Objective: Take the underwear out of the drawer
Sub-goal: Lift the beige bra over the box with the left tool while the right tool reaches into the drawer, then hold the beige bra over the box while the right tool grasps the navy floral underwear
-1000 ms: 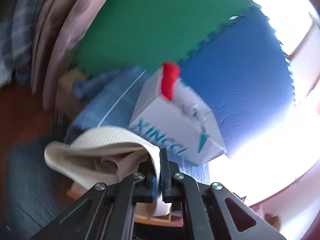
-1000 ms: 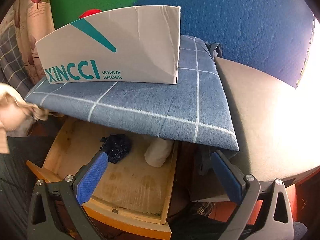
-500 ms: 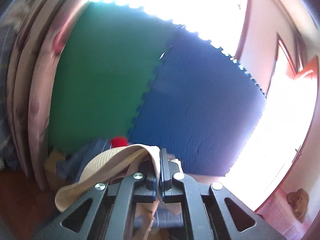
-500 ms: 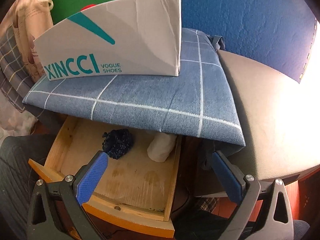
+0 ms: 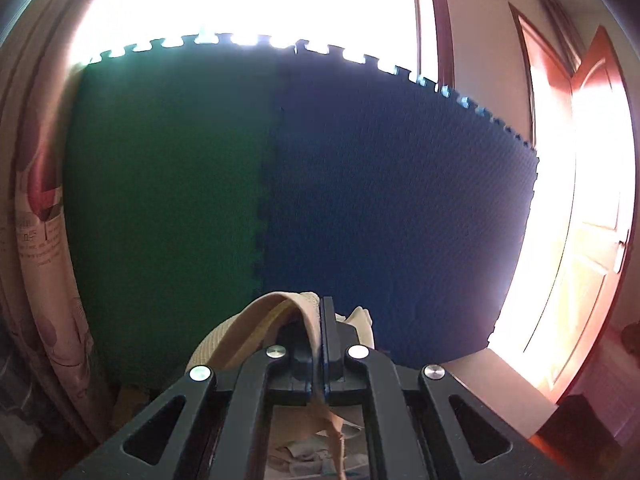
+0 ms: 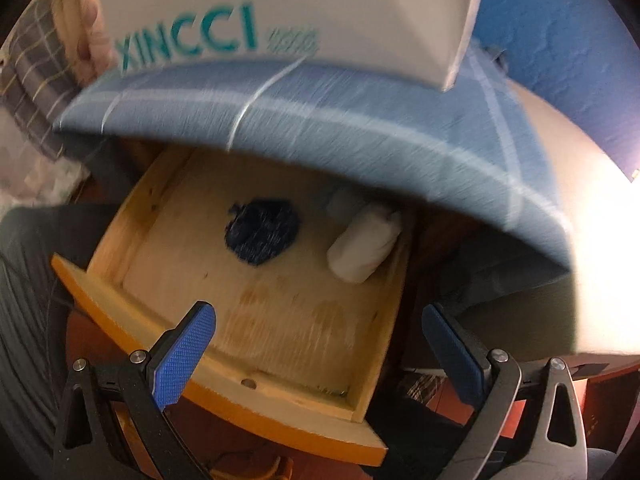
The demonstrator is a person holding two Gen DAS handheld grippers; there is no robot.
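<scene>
Right tool [image 6: 316, 352] open, empty, poised over the front lip of the drawer [image 6: 224, 396]; dark blue bundle [image 6: 262, 236] lies ahead, slightly left, white roll [image 6: 362, 246] ahead-right against the side wall, long axis diagonal. Left tool [image 5: 322, 344] clamps beige underwear [image 5: 256, 328], raised clear of the drawer, so the right is the nearer.

Black left claw [image 5: 322, 344] with silver screws, black right claw [image 6: 318, 344], textured blue pads [image 6: 182, 356]
</scene>
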